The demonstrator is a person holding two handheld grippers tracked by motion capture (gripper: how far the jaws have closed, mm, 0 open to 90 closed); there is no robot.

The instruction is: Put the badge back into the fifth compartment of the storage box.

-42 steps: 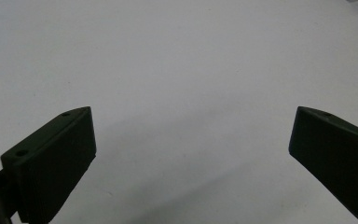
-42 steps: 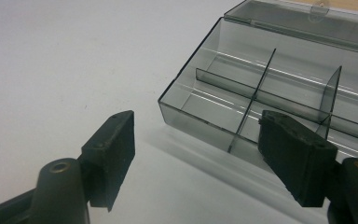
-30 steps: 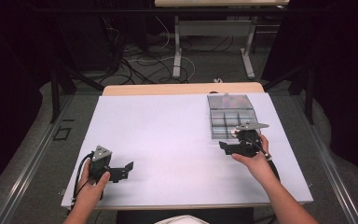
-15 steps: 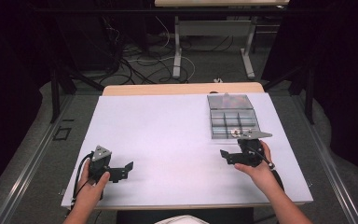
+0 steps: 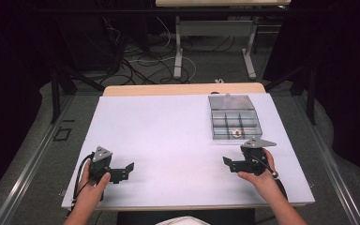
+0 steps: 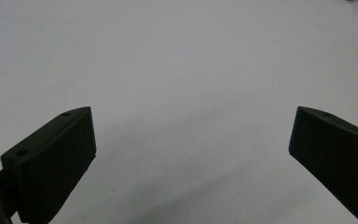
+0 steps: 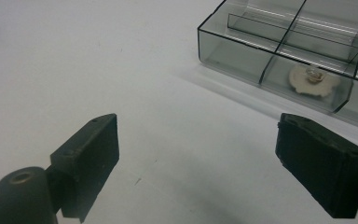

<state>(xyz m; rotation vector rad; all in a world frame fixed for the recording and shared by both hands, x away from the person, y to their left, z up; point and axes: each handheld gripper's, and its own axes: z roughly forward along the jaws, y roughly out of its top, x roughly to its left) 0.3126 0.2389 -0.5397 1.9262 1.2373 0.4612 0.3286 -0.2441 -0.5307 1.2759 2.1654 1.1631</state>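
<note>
right gripper [image 5: 228, 164] sits on the near right of the white table [image 5: 168, 131], just near of the clear compartment box [image 5: 234, 122]. its jaws stand apart with nothing between them, and they have just been opening wider. left gripper [image 5: 127, 169] rests at the near left, well apart from the box, jaws likewise spread and empty over bare table.

the item in hand appears to be the small pale round piece [image 7: 313, 80], lying in a compartment of the box's near row (the middle one, by the high view), flat on the floor of the cell.

risks, as judged: the piece is low and flat behind thin upright dividers; a jaw coming down at a slant could strike a divider or the near wall and shove the light box across the smooth table. a grip on the piece's rim could slip, flipping it into a neighbouring cell. the left gripper is too far off to steady the box.

not made out: the far compartments hold something reddish, too blurred to identify. the shiny centre of the piece is unclear. the box's right side is cut off in the right gripper view.
</note>
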